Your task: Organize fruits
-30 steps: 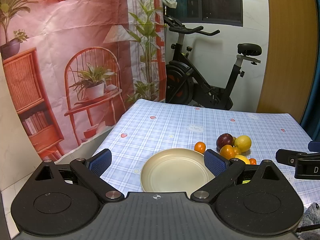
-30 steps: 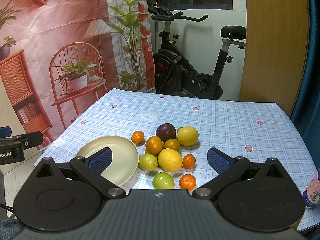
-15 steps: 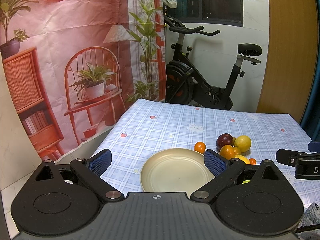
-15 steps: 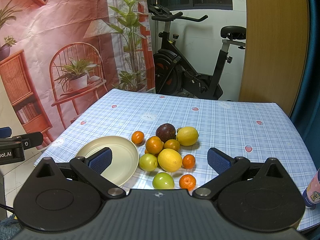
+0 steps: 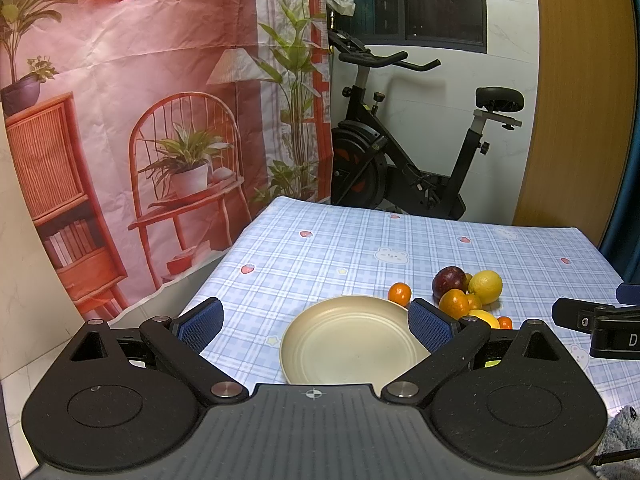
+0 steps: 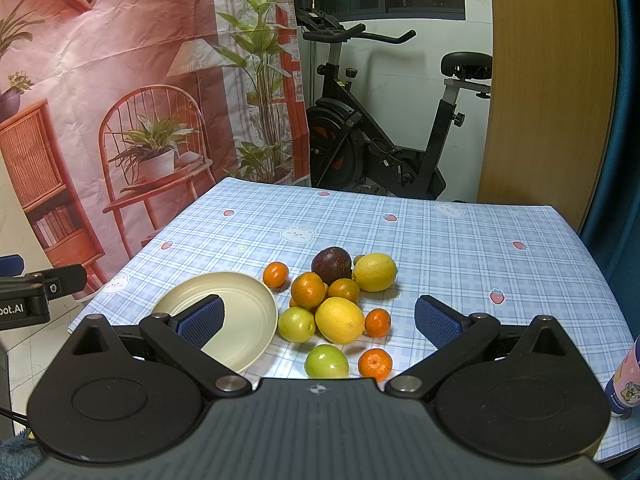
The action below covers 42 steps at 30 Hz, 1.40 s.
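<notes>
**A:** Nothing has moved since the earlier frames: both tools hang in the same spots above the near edge of the surface, and no fruit has shifted.

**B:** And the tools themselves?

**A:** The left tool [image 5: 316, 322] is spread wide and empty, with the round cream plate [image 5: 352, 344] between its blue pads. The right tool [image 6: 320, 316] is just as wide and empty, facing the pile.

**B:** Where does the fruit sit?

**A:** Clustered on the blue checked tablecloth surface [image 6: 460, 248], just right of the plate, towards the near edge. A dark purple round fruit [image 6: 331, 265] and a yellow lemon [image 6: 374, 271] lie at the back, a large yellow citrus [image 6: 340, 320] in the middle, and a green apple-like fruit [image 6: 326, 361] and a small orange mandarin [image 6: 375, 363] nearest.

**B:** How will they handle?

**A:** Light and firm, I judge, but round and smooth-skinned, so they may roll or squirt out. The mandarin likely bruises if squeezed hard. I would grip across the widest part and start with the loose front pieces, since pulling from the middle could send touching neighbours rolling.
</notes>
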Each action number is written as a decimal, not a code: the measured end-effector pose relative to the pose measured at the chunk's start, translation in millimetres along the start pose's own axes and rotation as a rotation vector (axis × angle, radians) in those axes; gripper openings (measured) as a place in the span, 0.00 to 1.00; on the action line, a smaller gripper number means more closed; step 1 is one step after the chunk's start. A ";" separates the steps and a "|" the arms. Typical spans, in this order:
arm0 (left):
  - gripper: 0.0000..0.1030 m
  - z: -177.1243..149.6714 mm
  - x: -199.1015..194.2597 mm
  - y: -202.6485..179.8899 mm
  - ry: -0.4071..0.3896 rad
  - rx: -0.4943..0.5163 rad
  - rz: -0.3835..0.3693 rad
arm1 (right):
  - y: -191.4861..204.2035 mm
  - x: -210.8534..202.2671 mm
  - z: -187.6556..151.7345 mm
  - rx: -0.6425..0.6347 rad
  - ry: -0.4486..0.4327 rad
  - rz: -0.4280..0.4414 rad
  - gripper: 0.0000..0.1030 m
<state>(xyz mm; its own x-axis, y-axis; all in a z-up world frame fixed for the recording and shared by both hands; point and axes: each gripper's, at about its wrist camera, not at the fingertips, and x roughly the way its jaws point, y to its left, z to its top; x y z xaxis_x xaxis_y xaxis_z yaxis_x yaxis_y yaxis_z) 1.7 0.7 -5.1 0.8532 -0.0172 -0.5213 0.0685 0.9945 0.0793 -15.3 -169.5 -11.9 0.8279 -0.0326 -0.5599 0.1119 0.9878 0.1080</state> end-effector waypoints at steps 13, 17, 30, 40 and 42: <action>0.97 -0.2 2.8 2.8 0.016 -0.021 -0.009 | -4.1 -2.2 -0.6 0.029 -0.009 0.011 1.00; 0.97 1.0 5.1 3.9 0.027 -0.027 -0.016 | -5.2 -2.1 -0.1 0.035 -0.011 0.017 1.00; 0.96 28.1 42.1 -8.7 -0.054 0.004 -0.052 | -47.0 21.0 31.7 0.058 -0.188 0.049 1.00; 0.88 41.5 102.0 -34.6 -0.074 0.038 -0.022 | -83.7 75.6 33.2 0.146 -0.256 0.090 1.00; 0.85 42.2 115.3 -41.1 -0.059 0.035 -0.027 | -86.8 83.3 31.2 0.171 -0.278 0.080 1.00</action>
<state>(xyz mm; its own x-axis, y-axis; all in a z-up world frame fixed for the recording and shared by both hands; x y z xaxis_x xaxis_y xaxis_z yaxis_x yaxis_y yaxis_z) 119.1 -46.5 -32.5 0.8797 -0.0512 -0.4728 0.1091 0.9894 0.0959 61.1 -262.6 -42.3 0.9535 -0.0198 -0.3009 0.1119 0.9498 0.2921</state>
